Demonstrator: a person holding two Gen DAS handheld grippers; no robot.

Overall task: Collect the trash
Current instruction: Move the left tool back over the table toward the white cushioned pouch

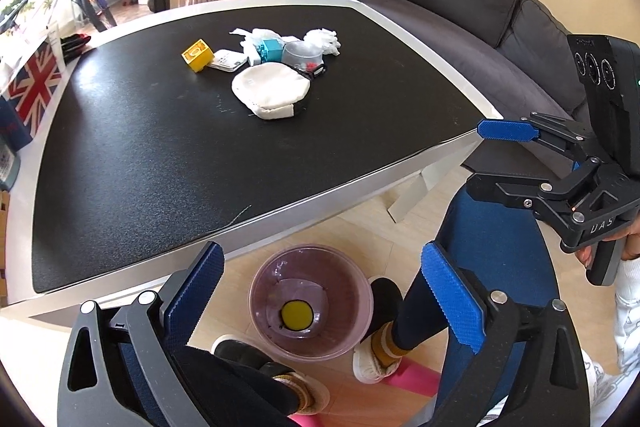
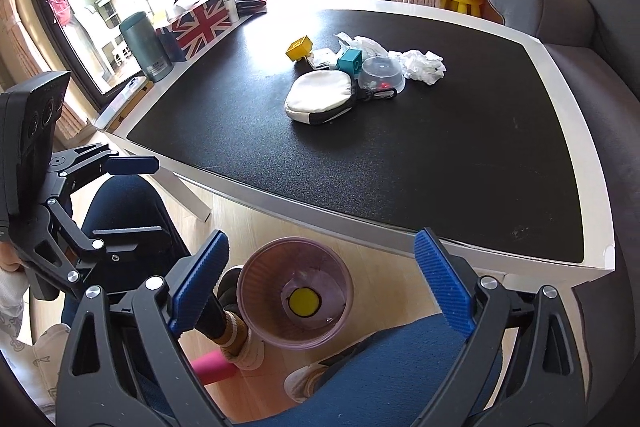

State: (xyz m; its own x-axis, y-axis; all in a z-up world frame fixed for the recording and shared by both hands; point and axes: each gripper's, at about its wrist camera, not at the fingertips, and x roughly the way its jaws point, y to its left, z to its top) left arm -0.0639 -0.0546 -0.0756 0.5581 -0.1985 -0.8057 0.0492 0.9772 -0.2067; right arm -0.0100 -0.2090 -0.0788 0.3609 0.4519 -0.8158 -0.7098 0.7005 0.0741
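Yellow disc point(image 1: 296, 315) (just one) lies in one bin point(image 1: 356, 323); left gripper point(image 1: 320, 291) and right gripper point(image 2: 322, 281) both gape wide, empty.

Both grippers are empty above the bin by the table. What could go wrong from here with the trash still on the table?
1. The crumpled tissue lies against the clear plastic cup and teal block; a grab may drag those along.
2. Toys like the yellow block and the white pouch sit in the same cluster and might be binned by mistake.
3. The bin stands on the floor beside the person's feet, so it could be kicked aside.
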